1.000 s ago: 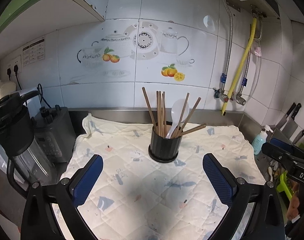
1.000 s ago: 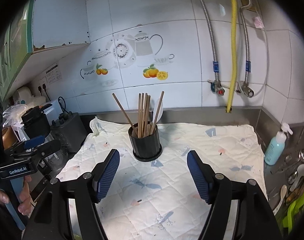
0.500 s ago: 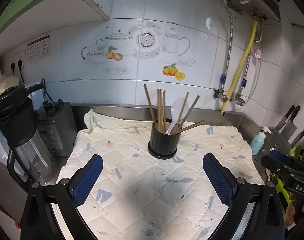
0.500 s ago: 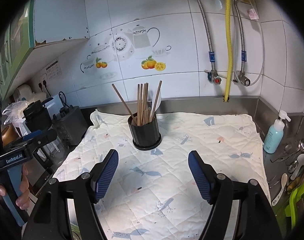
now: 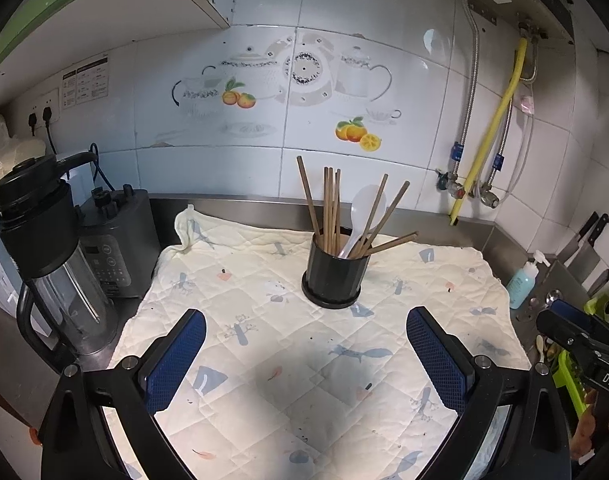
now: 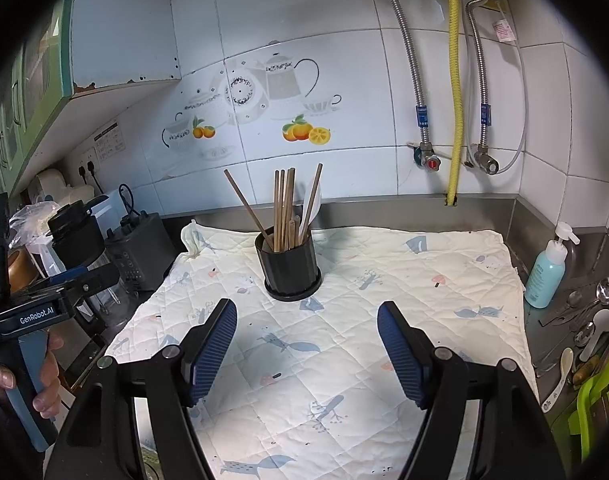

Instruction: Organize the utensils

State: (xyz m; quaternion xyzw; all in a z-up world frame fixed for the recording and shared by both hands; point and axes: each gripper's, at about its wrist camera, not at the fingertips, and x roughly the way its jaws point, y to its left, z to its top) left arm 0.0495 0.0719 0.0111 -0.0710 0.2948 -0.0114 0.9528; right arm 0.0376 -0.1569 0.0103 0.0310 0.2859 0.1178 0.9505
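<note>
Left wrist view shows the black holder (image 5: 331, 276) upright mid-cloth (image 5: 264, 344) on the tabletop, chopsticks (image 5: 331, 208) and a white spoon (image 5: 364, 212) standing in it, handles fanned for easy picking. Both tools, left tool (image 5: 304, 360) and right tool (image 6: 307, 346), hover with jaws spread and empty. Loose spoons (image 6: 592, 320) lie off the cloth beside the soap bottle (image 6: 546, 276), likely awaiting sorting.

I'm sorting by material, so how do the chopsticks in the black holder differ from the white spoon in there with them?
The chopsticks are brown, thin and straight, and there are several; the white spoon is a single piece with a broad bowl pointing up. The chopsticks fan out in different directions; the spoon leans one way. All of them stand in the black holder.
</note>
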